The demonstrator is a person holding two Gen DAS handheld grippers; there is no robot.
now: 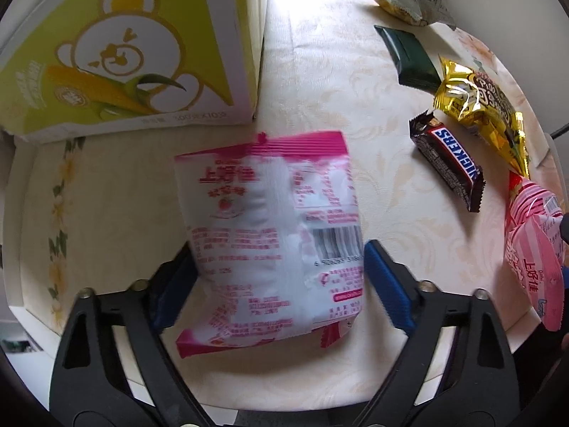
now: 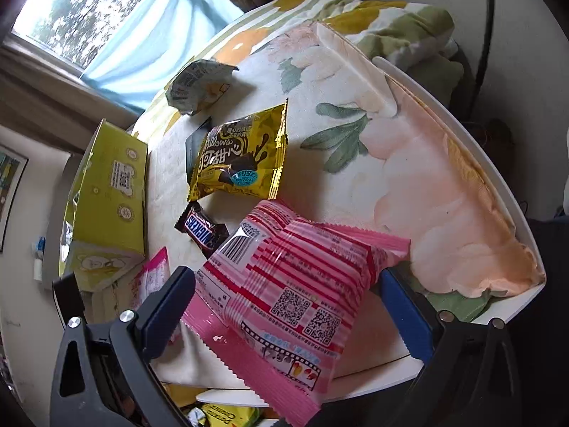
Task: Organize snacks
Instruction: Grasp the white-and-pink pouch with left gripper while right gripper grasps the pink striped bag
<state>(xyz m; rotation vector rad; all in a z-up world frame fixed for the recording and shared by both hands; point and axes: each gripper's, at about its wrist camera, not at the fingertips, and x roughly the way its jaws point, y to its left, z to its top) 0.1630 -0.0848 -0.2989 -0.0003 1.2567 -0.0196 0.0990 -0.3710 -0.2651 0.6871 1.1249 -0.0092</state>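
**Two snack bags straddled beside the box**

The table point(image 1: 320, 99) is spread with a flowered cloth, and a yellow-green box point(image 1: 117, 53) stands at its edge, probably as the collecting place. A white-and-pink bag point(image 1: 270, 235) lies between the left gripper point(image 1: 281, 277) jaws, wide open, one pad apparently clear. A pink striped bag point(image 2: 291, 284) is framed by the right gripper point(image 2: 295, 291); contact cannot be told. A Snickers bar point(image 1: 448, 163) is left loose nearby.
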